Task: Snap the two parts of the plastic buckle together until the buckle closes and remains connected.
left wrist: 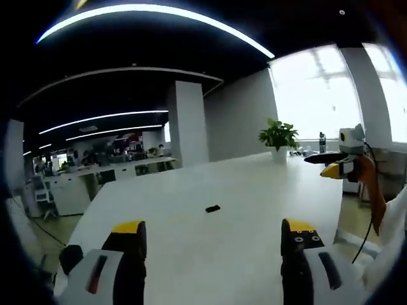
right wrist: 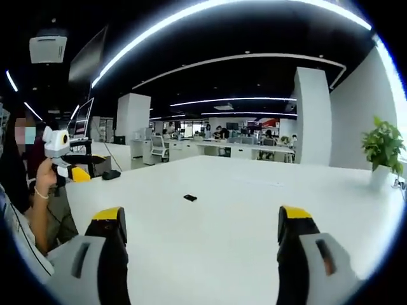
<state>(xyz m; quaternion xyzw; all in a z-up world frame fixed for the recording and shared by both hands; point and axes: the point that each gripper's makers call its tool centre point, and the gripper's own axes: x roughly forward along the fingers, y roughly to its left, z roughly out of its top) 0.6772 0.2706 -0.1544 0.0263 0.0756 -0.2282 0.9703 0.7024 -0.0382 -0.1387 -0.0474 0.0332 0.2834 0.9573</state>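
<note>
Long white matte desk (left wrist: 254,190), bare across almost its whole top, so there is open surface on every side of the part. Far end meets the white wall and a square white pillar (left wrist: 189,121); the window-side edge runs along bright glazing.

Green leafy plant in a white pot (left wrist: 278,138) sits at the far window-side corner of the desk.

Left gripper (left wrist: 213,238): black jaws with yellow tips, spread wide, nothing between them, above the near edge. Right gripper (right wrist: 200,232): same build, jaws also wide apart and empty, above the near edge.

Small dark rounded object (right wrist: 110,175) lies near the desk edge on the person's side; cannot tell what it is.

Small black plastic buckle (left wrist: 212,208) lies flat mid-desk, well clear of all edges and both grippers. Too small to tell if its two parts are joined.
</note>
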